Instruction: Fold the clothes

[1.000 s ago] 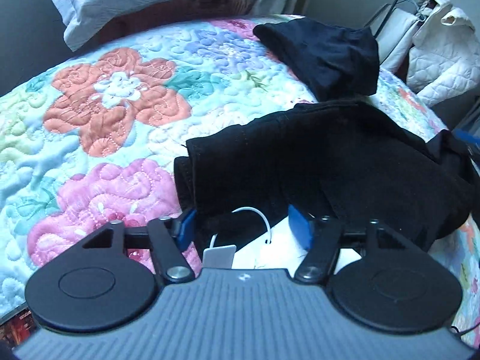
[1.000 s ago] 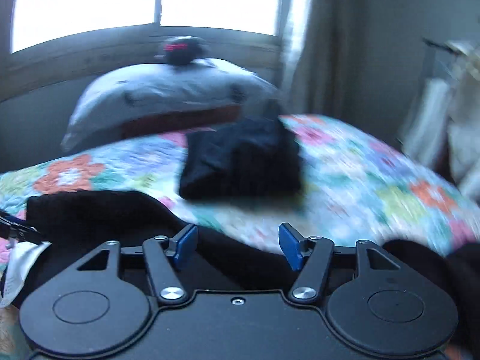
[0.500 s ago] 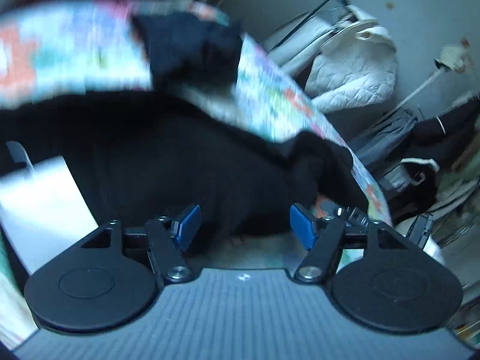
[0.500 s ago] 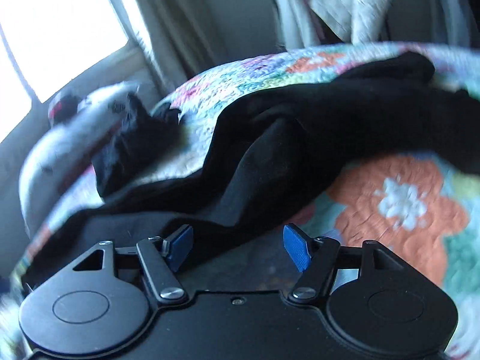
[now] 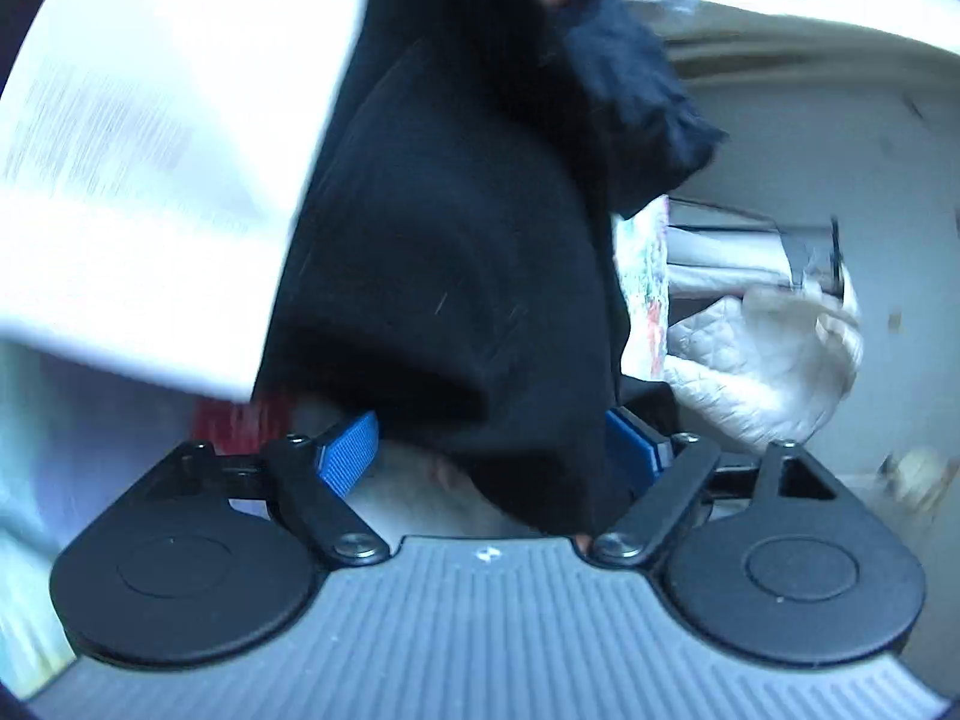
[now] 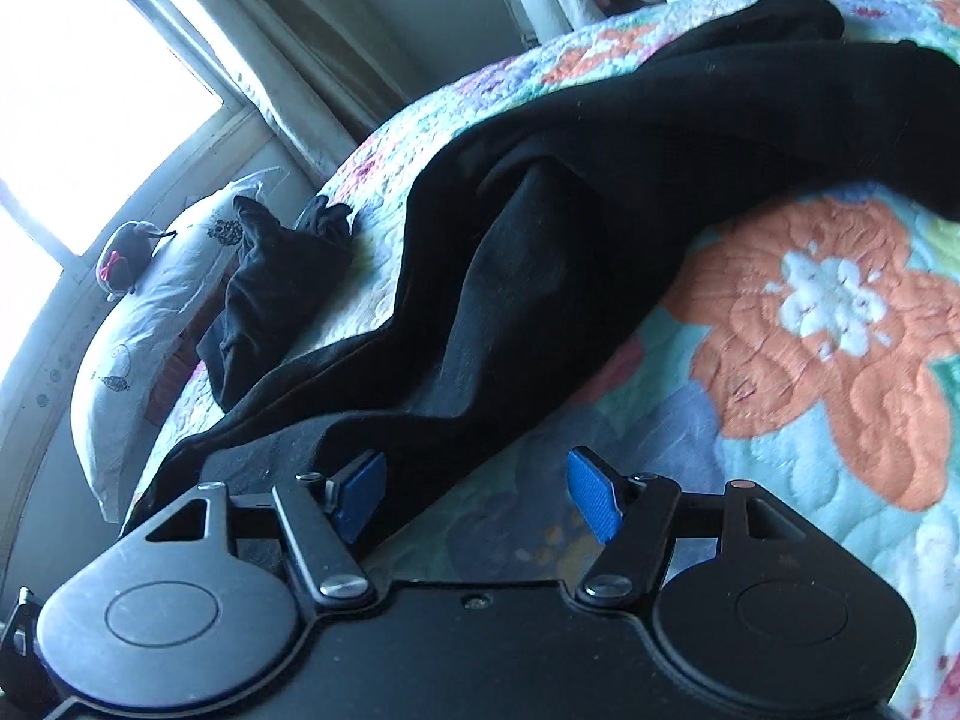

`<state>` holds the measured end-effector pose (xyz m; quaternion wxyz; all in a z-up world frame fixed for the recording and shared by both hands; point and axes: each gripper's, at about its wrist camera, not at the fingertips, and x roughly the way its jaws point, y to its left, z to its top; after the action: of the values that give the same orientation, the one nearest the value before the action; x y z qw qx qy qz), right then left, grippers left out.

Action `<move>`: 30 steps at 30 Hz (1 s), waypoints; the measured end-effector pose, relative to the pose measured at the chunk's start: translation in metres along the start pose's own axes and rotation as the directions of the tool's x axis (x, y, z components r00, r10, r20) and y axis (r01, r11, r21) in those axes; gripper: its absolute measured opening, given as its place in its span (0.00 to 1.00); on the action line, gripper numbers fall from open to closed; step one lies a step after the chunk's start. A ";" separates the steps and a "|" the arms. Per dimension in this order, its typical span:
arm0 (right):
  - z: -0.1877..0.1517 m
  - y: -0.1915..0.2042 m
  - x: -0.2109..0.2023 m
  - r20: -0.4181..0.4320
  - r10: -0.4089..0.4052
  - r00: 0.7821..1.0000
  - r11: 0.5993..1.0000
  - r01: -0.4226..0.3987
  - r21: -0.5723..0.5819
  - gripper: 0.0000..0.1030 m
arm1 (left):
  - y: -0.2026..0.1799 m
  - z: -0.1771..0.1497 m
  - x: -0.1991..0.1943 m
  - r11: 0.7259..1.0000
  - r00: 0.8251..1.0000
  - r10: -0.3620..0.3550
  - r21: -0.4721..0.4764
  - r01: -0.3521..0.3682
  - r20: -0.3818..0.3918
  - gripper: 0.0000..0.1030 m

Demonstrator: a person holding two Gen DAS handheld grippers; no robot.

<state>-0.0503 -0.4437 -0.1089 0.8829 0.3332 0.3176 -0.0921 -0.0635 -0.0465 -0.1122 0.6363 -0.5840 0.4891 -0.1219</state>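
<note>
A large black garment [image 6: 600, 192] lies crumpled across the floral quilt [image 6: 828, 360]. In the right wrist view my right gripper [image 6: 477, 498] is open just above the quilt. The garment's near edge runs by its left pad, and bare quilt shows in the gap. In the blurred left wrist view the same black garment [image 5: 468, 240] fills the middle. A fold of it hangs down between the jaws of my left gripper [image 5: 489, 450]. Those jaws are opening, and the left pad stands apart from the cloth. A white tag [image 5: 162, 168] on the garment shows large at the left.
A folded black garment [image 6: 282, 276] lies near the white pillow [image 6: 150, 324], with a dark plush toy [image 6: 123, 258] on it under the window [image 6: 90, 90]. A white quilted jacket [image 5: 762, 360] hangs beyond the bed's side.
Both views have rolled and sunk closer to the black garment. The left jaws have spread wider, with the cloth now between them. The right gripper has come down to the garment's near edge.
</note>
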 end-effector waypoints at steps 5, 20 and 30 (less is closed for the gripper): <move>-0.002 -0.001 0.006 -0.020 0.038 0.999 0.999 -0.039 -0.008 0.70 | 0.011 -0.002 0.005 0.990 0.975 0.141 -0.032 -0.138 0.169 0.86; 0.015 -0.053 0.039 0.076 0.103 0.992 0.963 -0.118 0.244 0.80 | 0.006 0.009 0.024 0.994 0.893 0.088 -0.092 -0.052 0.442 0.71; 0.041 -0.032 0.090 0.043 0.132 0.990 0.979 -0.137 0.148 0.53 | -0.036 0.022 0.039 0.926 0.820 0.140 0.220 -0.307 0.555 0.38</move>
<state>0.0283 -0.4903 -0.1583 0.8646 0.4180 0.2720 -0.0611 -0.0123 -0.0711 -0.1030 0.8370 -0.4290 0.3363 0.0476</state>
